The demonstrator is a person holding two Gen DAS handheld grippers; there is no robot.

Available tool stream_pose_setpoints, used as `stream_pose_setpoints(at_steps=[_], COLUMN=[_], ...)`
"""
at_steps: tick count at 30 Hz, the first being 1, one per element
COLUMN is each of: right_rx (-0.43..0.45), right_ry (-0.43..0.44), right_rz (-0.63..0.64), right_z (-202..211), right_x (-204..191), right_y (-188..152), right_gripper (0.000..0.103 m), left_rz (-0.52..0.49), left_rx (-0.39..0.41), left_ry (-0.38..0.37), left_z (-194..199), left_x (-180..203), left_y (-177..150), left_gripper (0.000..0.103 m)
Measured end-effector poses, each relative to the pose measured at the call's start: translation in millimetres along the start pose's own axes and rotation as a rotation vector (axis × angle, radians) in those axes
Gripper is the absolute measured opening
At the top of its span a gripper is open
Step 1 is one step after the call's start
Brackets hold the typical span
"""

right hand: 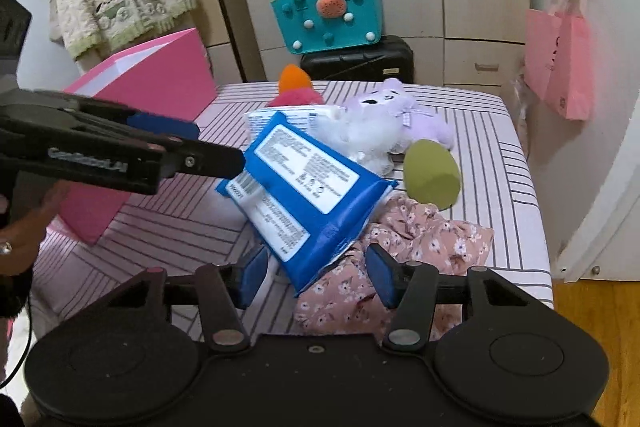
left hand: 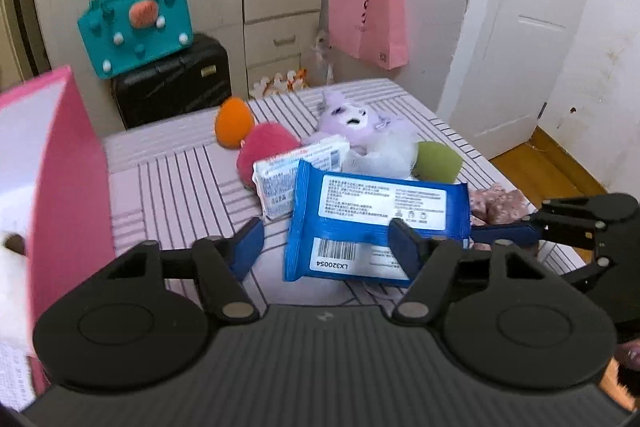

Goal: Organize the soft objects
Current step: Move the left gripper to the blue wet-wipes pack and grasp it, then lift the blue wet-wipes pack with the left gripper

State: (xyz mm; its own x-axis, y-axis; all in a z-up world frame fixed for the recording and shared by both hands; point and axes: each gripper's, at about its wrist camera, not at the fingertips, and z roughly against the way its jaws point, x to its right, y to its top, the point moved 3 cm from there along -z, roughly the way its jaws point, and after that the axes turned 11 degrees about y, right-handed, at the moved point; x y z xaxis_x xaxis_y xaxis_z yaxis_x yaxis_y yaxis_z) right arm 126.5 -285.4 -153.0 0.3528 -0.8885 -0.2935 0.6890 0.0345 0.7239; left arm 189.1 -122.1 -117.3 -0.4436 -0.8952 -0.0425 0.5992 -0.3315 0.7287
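A blue wipes pack (left hand: 376, 223) (right hand: 308, 187) lies tilted on the striped bed (left hand: 180, 187), leaning on a white wipes pack (left hand: 296, 175). My left gripper (left hand: 326, 245) is open around its near left part; the right finger overlaps the pack and the left finger stands clear of it. My right gripper (right hand: 316, 277) is open with the pack's lower corner between its fingers, above a floral cloth (right hand: 420, 239). Behind the packs lie a purple plush (right hand: 384, 115), a green egg-shaped sponge (right hand: 432, 175), an orange sponge (left hand: 234, 123) and a red plush (left hand: 268, 151).
An open pink box (left hand: 68, 167) (right hand: 160, 79) stands at the bed's left. A teal bag (left hand: 136, 23) sits on a black suitcase (left hand: 172, 91) behind the bed. A pink paper bag (left hand: 368, 19) hangs on the wall. Wooden floor (right hand: 592, 339) lies right of the bed.
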Motion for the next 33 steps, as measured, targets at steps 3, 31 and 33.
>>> stream_pose_setpoints(at_steps=[3,31,33], right_rx=[0.032,0.112,0.111], right_ry=[-0.014,-0.018,-0.015], right_rz=[-0.02,-0.001,0.008], right_z=[0,-7,-7], right_x=[6,7,5], right_y=[-3,-13,-13], right_gripper=[0.042,0.028,0.028], left_rz=[0.014,0.108,0.099], left_rx=[0.0,0.017,0.022], left_ry=[0.001,-0.041,-0.028], left_z=[-10,-19,-17], left_x=[0,4,8], left_y=[1,-26,-29], left_gripper=[0.046,0.029,0.029])
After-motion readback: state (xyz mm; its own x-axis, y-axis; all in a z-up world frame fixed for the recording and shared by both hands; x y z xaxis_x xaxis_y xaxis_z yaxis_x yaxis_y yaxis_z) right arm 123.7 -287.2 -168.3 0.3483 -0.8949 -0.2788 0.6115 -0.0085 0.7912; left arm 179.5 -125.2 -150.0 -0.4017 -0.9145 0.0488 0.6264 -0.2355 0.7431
